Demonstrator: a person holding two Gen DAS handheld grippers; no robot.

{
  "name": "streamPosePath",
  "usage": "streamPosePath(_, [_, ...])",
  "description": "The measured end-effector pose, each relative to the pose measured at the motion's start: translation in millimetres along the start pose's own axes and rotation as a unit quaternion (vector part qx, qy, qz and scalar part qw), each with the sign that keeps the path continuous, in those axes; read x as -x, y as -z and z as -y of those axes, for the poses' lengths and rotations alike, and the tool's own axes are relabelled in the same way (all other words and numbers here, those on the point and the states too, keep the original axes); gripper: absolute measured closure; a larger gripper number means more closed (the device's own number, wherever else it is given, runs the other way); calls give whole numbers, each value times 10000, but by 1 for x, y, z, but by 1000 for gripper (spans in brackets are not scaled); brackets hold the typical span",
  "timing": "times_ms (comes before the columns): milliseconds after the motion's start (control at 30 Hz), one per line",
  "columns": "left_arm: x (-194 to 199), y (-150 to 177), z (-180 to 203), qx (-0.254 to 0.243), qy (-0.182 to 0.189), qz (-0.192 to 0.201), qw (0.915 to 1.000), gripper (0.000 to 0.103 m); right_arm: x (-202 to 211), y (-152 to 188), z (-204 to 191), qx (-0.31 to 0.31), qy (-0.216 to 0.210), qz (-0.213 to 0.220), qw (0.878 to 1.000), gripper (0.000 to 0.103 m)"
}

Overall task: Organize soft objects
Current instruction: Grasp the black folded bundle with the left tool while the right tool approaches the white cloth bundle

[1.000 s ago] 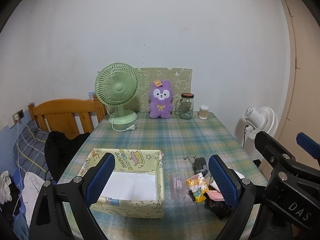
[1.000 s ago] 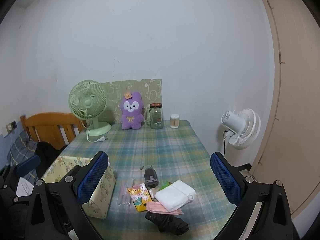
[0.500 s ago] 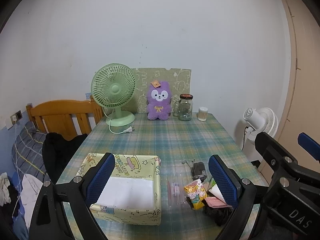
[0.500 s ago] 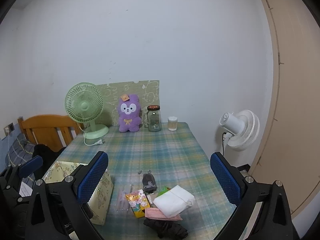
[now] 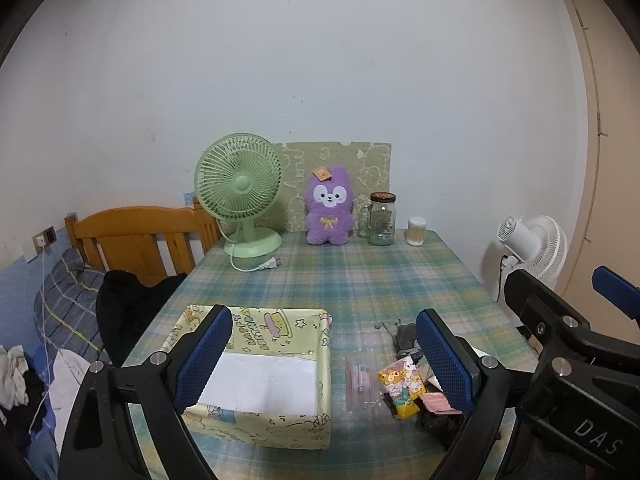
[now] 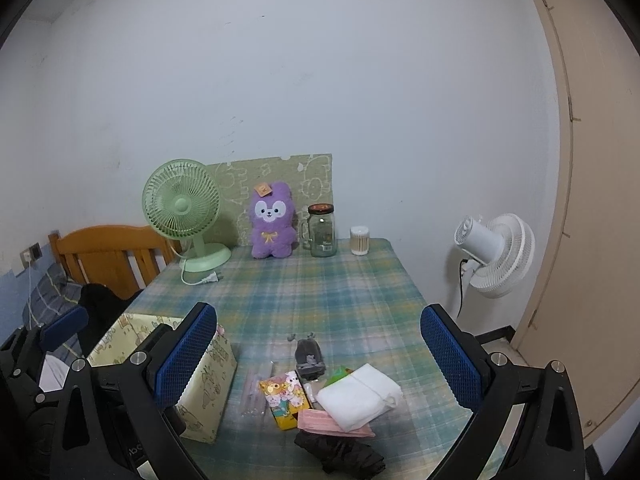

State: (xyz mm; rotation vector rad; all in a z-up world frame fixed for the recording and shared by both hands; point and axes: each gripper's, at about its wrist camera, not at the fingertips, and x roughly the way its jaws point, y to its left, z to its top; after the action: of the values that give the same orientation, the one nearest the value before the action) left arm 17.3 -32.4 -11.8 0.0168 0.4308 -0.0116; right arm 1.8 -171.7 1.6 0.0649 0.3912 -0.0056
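Observation:
A yellow cartoon-print box [image 5: 264, 376] [image 6: 200, 384] stands open-topped on the plaid table near its front left, white inside. To its right lies a heap: a folded white cloth [image 6: 360, 396], a pink face mask [image 6: 332, 426], a colourful cartoon packet [image 5: 400, 386] [image 6: 286, 398], a clear pouch [image 5: 360, 378], a grey furry piece [image 6: 309, 356] and a black bundle [image 6: 340, 454]. My left gripper [image 5: 324, 360] hovers open above the box and heap, holding nothing. My right gripper [image 6: 318, 364] hovers open above the heap, also holding nothing. A purple plush rabbit [image 5: 330, 212] [image 6: 273, 222] sits at the table's far edge.
At the back stand a green desk fan [image 5: 240, 196] with its loose plug, a glass jar mug [image 5: 382, 220] and a cotton-swab pot [image 5: 416, 231]. A wooden bed end [image 5: 136, 236] and dark clothing lie left of the table; a white floor fan [image 6: 496, 256] and door are on the right.
Both grippers have drawn back and risen a little, so the table objects sit lower and smaller in view. Nothing on the table has moved; both grippers stay open.

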Motion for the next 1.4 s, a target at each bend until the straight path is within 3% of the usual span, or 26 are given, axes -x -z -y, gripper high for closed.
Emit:
streamPosePath(300, [4,11,5,-93,144,40,9998,9,3,13,0,-17,-126,-68,9999,0])
streamPosePath(567, [-4,39,12,-22,413,-3,9991,9,8,37,6,32,55,94,9999,0])
streamPosePath(800, [-9,59,32,-56,592,-27,9982,9,-1,58,11,31,-122,-185,9997,0])
streamPosePath(1400, [-53,105,65,-193,938,-594,9936,10,-40,108,37,-112,66,-592,9982,1])
